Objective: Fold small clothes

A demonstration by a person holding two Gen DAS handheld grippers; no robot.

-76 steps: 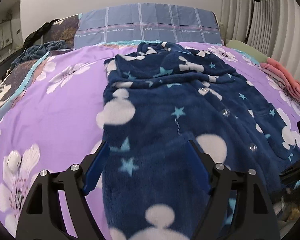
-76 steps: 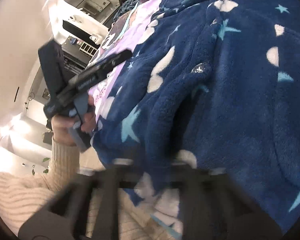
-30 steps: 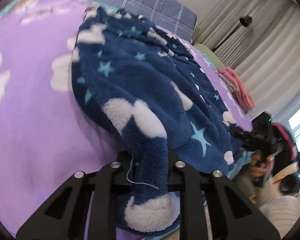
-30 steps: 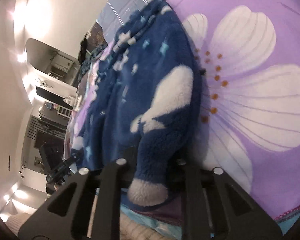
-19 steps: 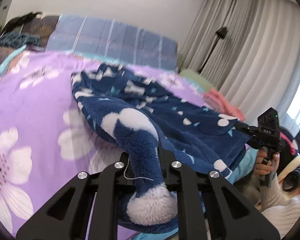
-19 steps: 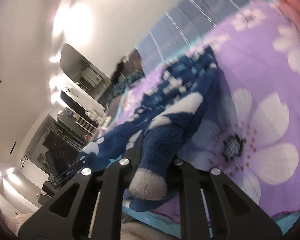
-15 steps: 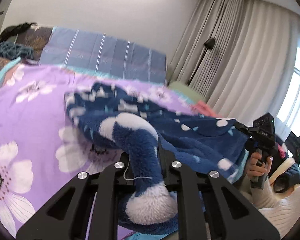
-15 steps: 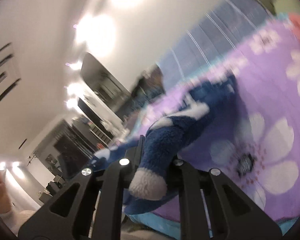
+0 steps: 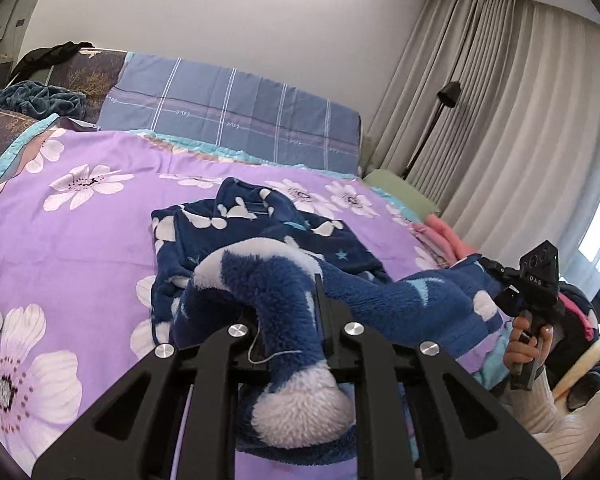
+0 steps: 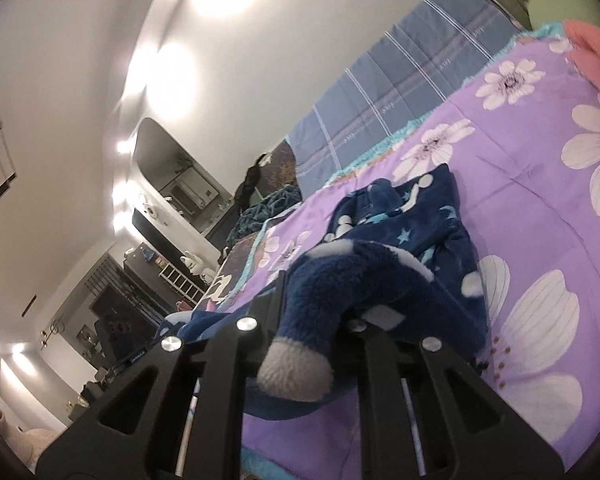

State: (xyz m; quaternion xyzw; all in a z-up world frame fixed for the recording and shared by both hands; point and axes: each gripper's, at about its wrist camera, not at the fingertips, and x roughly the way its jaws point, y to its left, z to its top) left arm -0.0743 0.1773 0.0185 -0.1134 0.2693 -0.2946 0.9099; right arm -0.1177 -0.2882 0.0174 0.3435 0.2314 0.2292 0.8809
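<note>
A dark blue fleece top (image 9: 260, 240) with white blobs and light blue stars lies on the purple flowered bedspread (image 9: 80, 232). My left gripper (image 9: 288, 312) is shut on its near hem at the left corner and holds it lifted. My right gripper (image 10: 312, 312) is shut on the other hem corner, also lifted; it shows at the right of the left wrist view (image 9: 500, 276). The hem hangs stretched between the two grippers. The collar end of the top (image 10: 400, 208) rests on the bed.
A blue checked pillow (image 9: 228, 112) lies at the head of the bed. Folded pink clothes (image 9: 448, 236) and a green item (image 9: 400, 196) sit at the bed's right edge by the curtains. A dark blanket (image 9: 40, 96) lies at the far left.
Both grippers closed on the near hem corners and lifted them off the bed. The top's lower half now hangs raised between them, and both cameras tilted up toward the room.
</note>
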